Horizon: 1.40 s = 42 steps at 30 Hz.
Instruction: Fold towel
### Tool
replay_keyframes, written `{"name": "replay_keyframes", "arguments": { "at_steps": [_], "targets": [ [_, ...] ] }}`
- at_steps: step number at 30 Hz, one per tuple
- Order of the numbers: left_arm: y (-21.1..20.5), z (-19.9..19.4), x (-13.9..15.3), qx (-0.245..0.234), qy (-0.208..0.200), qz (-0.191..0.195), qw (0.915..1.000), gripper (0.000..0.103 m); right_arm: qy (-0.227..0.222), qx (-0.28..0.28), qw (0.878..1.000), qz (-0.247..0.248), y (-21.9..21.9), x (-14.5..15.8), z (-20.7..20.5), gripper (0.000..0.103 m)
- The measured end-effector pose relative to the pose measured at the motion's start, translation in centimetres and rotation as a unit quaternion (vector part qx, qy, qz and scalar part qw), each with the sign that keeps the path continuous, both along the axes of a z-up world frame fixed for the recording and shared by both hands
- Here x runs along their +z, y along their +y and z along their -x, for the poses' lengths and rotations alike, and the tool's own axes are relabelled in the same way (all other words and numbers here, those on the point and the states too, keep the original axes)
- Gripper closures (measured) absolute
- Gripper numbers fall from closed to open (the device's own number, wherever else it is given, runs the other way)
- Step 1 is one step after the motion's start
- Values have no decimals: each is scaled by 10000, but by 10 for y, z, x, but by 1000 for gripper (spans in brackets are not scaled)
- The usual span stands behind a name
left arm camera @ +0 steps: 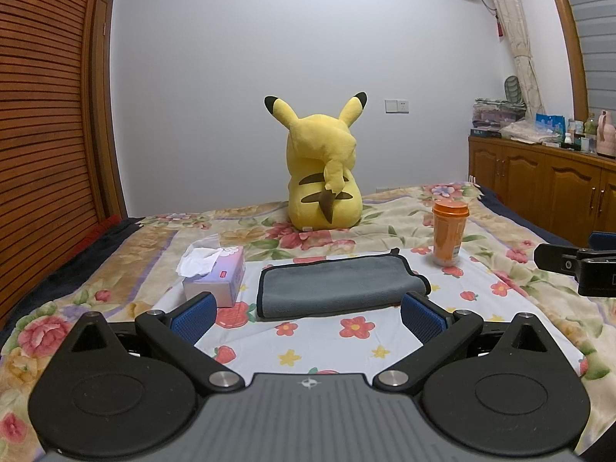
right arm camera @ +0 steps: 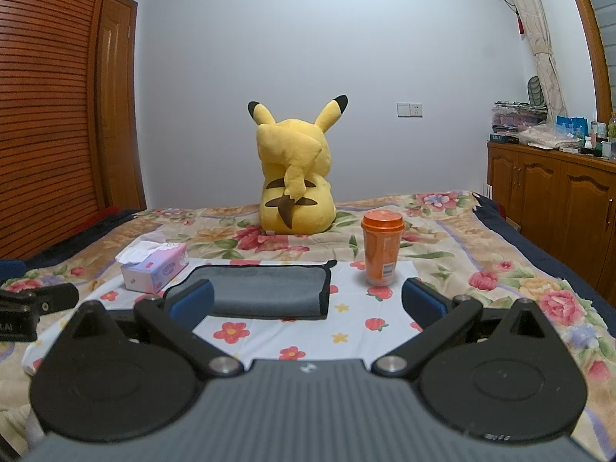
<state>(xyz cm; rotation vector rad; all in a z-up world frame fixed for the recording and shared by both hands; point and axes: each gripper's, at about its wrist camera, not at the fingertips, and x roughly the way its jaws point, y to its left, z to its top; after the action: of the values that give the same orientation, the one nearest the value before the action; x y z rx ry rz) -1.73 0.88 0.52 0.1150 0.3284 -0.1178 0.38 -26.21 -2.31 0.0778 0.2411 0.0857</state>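
Observation:
A grey towel (left arm camera: 331, 285) with a dark edge lies folded into a flat rectangle on the white flowered cloth (left arm camera: 315, 346) on the bed; it also shows in the right wrist view (right arm camera: 265, 288). My left gripper (left arm camera: 308, 319) is open and empty, just short of the towel's near edge. My right gripper (right arm camera: 308, 304) is open and empty, in front of the towel's right end, and its tip shows at the right edge of the left wrist view (left arm camera: 577, 265).
A tissue box (left arm camera: 215, 273) stands left of the towel. An orange cup (left arm camera: 448, 233) stands to its right. A yellow plush toy (left arm camera: 323, 177) sits behind on the flowered blanket. A wooden wardrobe (left arm camera: 42, 134) is left, wooden cabinets (left arm camera: 546, 181) right.

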Motion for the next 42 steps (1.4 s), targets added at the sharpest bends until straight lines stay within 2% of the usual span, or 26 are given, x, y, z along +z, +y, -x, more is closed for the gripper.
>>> {"name": "replay_keyframes", "arguments": {
  "at_steps": [42],
  "targets": [
    [2,0,1,2,-10,-5,10000,0,-1,-4,10000,6,1,0,0,0]
  ]
}}
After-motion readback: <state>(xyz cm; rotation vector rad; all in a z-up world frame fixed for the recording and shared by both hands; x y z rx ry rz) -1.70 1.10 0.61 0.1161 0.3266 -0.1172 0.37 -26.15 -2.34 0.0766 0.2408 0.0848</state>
